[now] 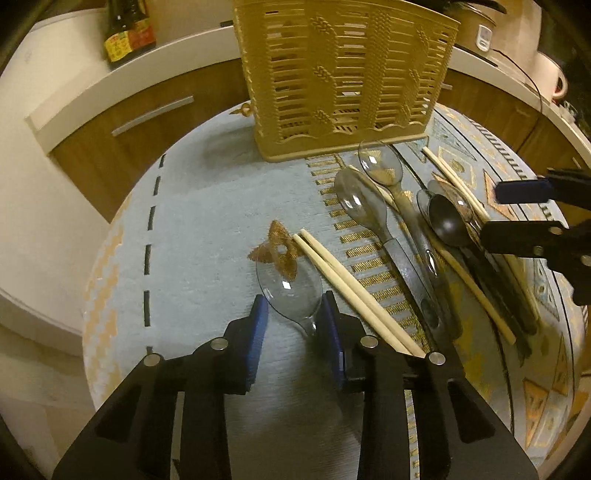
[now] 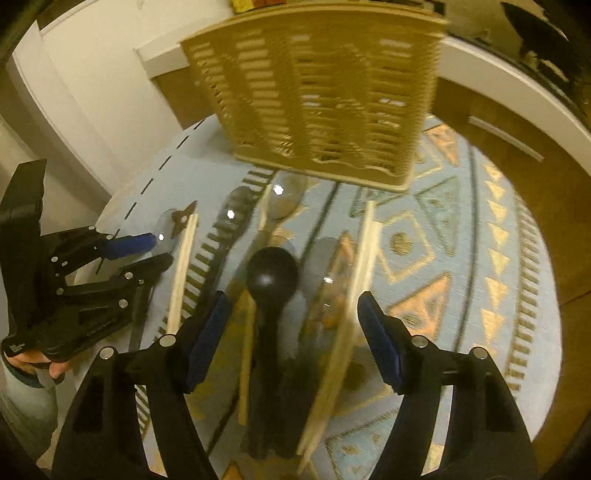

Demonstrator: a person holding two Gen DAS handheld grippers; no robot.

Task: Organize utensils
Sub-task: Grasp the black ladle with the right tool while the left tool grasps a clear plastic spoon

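Observation:
On the patterned blue tablecloth [image 1: 207, 221] lies a clear plastic spoon [image 1: 290, 284]. My left gripper [image 1: 293, 306] has its blue pads against both sides of the bowl's rear half, and its side shows at the left of the right wrist view [image 2: 151, 251]. A pair of chopsticks [image 1: 343, 273] lies just right of it. My right gripper [image 2: 293, 299] stands open, straddling a black spoon [image 2: 271, 273] and a chopstick [image 2: 364, 266] without touching them. It also shows at the right of the left wrist view [image 1: 498, 210]. The slotted tan utensil basket [image 1: 347, 74] stands upright at the back.
Two more clear spoons [image 1: 358, 203] [image 1: 380, 162] and loose chopsticks [image 1: 454, 181] lie between the grippers. A dark sauce bottle [image 1: 127, 33] and a rice cooker [image 1: 484, 33] stand on the counter above wooden drawers [image 1: 147, 110]. A hand [image 2: 37, 363] holds the left gripper.

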